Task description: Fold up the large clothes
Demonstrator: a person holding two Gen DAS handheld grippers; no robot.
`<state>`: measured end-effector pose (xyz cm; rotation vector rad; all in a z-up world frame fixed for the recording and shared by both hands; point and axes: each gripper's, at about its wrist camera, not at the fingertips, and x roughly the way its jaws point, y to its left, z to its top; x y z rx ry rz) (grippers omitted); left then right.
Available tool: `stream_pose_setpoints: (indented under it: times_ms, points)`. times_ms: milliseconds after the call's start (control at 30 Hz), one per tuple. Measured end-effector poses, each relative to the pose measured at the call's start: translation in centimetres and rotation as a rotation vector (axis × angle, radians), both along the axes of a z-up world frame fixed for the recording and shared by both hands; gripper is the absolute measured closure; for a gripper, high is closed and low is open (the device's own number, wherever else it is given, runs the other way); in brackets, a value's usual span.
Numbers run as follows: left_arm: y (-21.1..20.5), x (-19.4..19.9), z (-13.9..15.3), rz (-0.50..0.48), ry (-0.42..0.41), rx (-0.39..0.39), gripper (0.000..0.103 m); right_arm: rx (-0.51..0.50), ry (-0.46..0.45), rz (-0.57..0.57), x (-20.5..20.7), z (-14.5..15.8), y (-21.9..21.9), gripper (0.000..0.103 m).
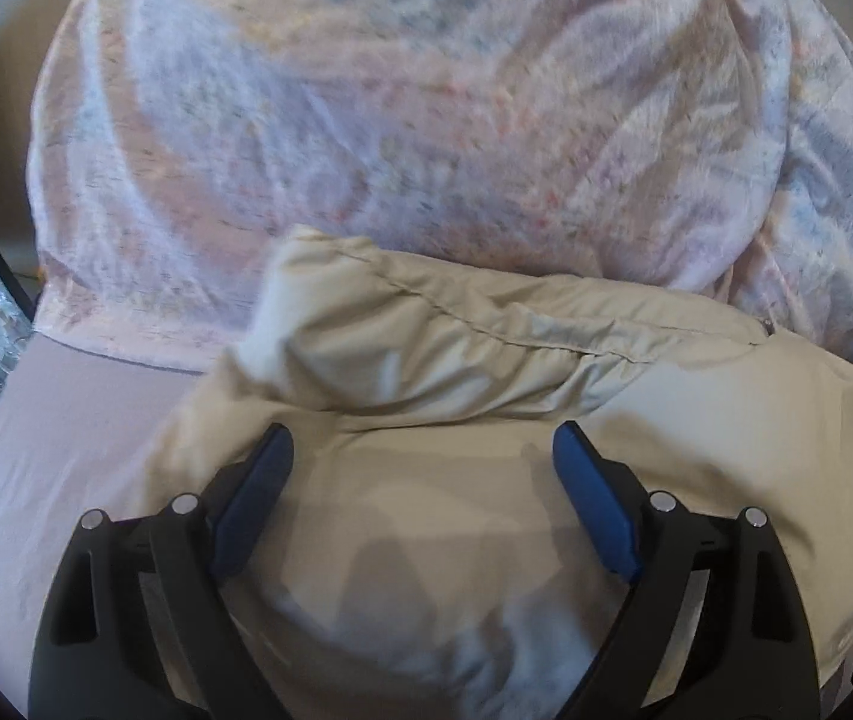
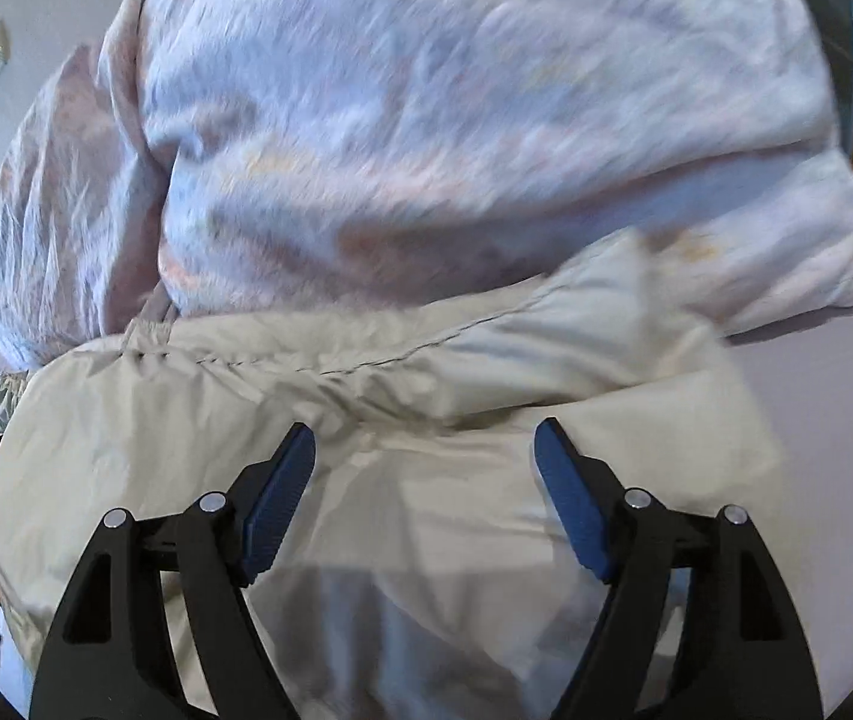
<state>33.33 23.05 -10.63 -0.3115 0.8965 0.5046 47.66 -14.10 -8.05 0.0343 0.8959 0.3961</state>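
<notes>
**Both tongs released above the beige garment**

The beige garment [image 1: 546, 360] lies bunched on a mauve bed sheet [image 1: 66, 450], against a heap of pale patterned bedding [image 1: 396, 120]. The left tongs [image 1: 423, 450] and the right tongs [image 2: 425, 447] each stand spread wide over the garment's flat front part, with nothing clamped between them.

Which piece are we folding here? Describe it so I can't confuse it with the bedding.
Start at the big rumpled pastel-patterned quilt heaped at the back of the bed. Directly in front of it lies the beige garment, under both open grippers. It is plain and smooth, with a stitched seam along its bunched upper edge.
</notes>
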Motion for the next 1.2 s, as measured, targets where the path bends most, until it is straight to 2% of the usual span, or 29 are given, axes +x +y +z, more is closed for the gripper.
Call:
stream_pose_setpoints:
  times_ms: [100, 267, 367, 500, 733, 1033, 1067, 1200]
  points:
    - [0.6, -0.9, 0.3, 0.012, 0.002, 0.011, 0.015, -0.021, -0.012, -0.055, -0.3, 0.4, -2.2, 0.026]
    - [0.7, -1.4, -0.7, 0.010, 0.036, 0.051, 0.015, -0.073, 0.000, -0.108, 0.2, -0.4, -4.2, 0.026]
    - [0.7, -1.3, -1.4, 0.019, 0.052, 0.086, 0.014, -0.137, -0.007, -0.101, 0.2, -1.4, -3.5, 0.026]
    - [1.0, -0.9, -2.7, 0.034, 0.060, 0.095, 0.010, -0.203, -0.025, -0.092, 0.3, -2.8, -2.4, 0.025]
    - [1.6, -0.8, -3.7, 0.046, 0.057, 0.090, 0.006, -0.213, -0.035, -0.090, 1.0, -4.6, -2.5, 0.022]
    - [2.5, -0.7, -4.2, 0.052, 0.047, 0.089, 0.004, -0.213, -0.049, -0.088, 0.5, -4.2, -3.1, 0.018]
    - [2.3, -0.7, -4.2, 0.055, 0.051, 0.092, 0.003, -0.212, -0.049, -0.085, 1.5, -5.2, -2.1, 0.018]
    - [1.9, -0.7, -4.1, 0.057, 0.045, 0.097, 0.003, -0.211, -0.054, -0.085, 1.2, -5.5, -1.9, 0.017]
